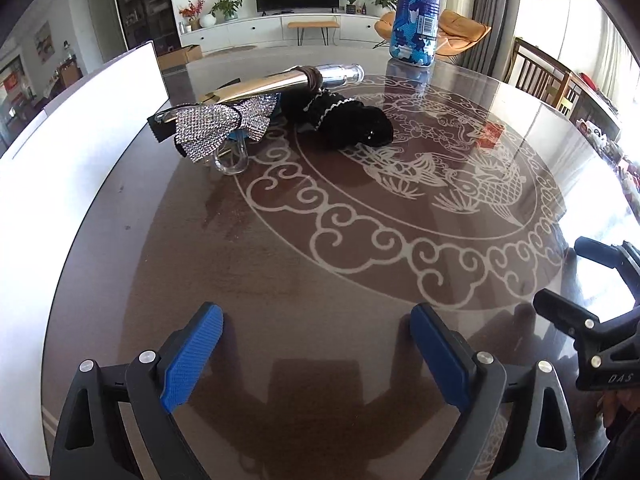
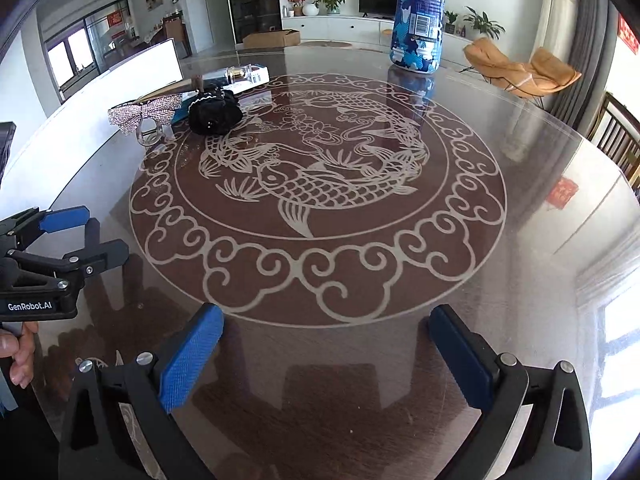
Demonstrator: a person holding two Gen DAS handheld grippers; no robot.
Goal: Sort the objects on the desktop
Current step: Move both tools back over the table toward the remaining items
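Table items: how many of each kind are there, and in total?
Hair accessories: 2, a silver rhinestone bow clip and a black fabric scrunchie.
Bottles: 2, a tall blue camouflage-print bottle and a gold-and-clear perfume bottle lying down.
Clear plastic rings: 1.
Total: 5.

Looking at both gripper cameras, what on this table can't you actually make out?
- Blue bottle: top cut off by the frame edge in both wrist views.
- Clear ring: upper part hidden behind the rhinestone bow.
- Label text on the small box: too small, right wrist view.
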